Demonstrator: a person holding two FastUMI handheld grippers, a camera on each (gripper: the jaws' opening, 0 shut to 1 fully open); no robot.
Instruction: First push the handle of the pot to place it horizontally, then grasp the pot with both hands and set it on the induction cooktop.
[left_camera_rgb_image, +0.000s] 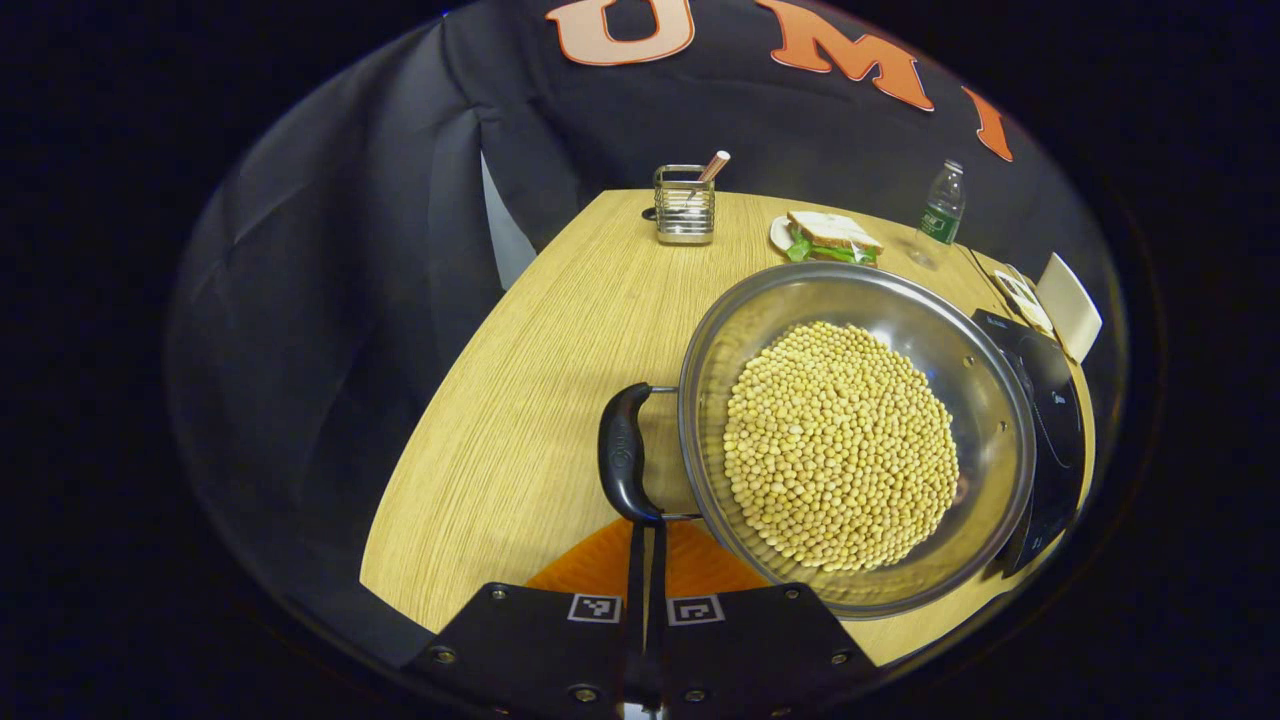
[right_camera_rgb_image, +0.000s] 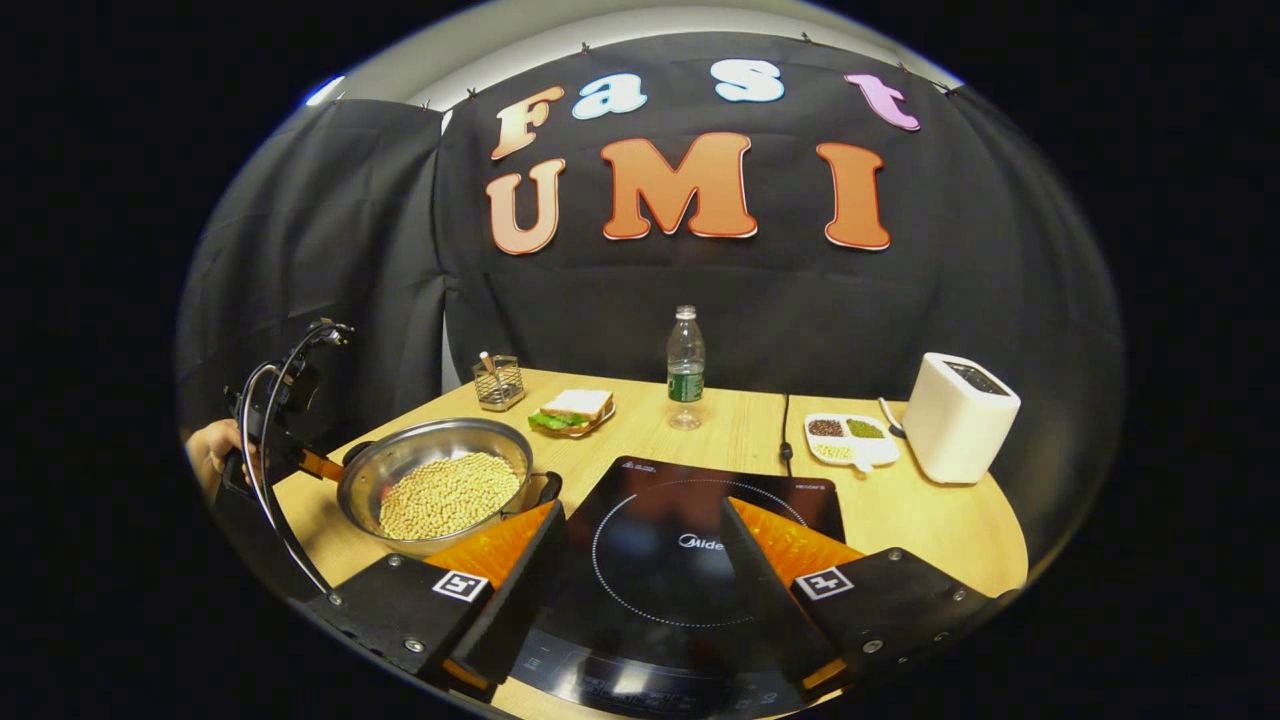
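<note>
Wood-grain table (right_camera_rgb_image: 720, 430) holds a round steel pot (left_camera_rgb_image: 985, 400) of beans beside the glossy black induction cooktop (right_camera_rgb_image: 700, 545). Left gripper (left_camera_rgb_image: 645, 560) pinches its handle (left_camera_rgb_image: 622, 465); right gripper (right_camera_rgb_image: 640, 545) hovers spread above the cooktop.

Each hand-held gripper (right_camera_rgb_image: 640, 560) has black screwed plates bearing square black-and-white markers.

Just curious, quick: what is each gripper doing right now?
Left gripper: closed on the pot handle.
Right gripper: open, holding nothing, above the induction cooktop.
</note>
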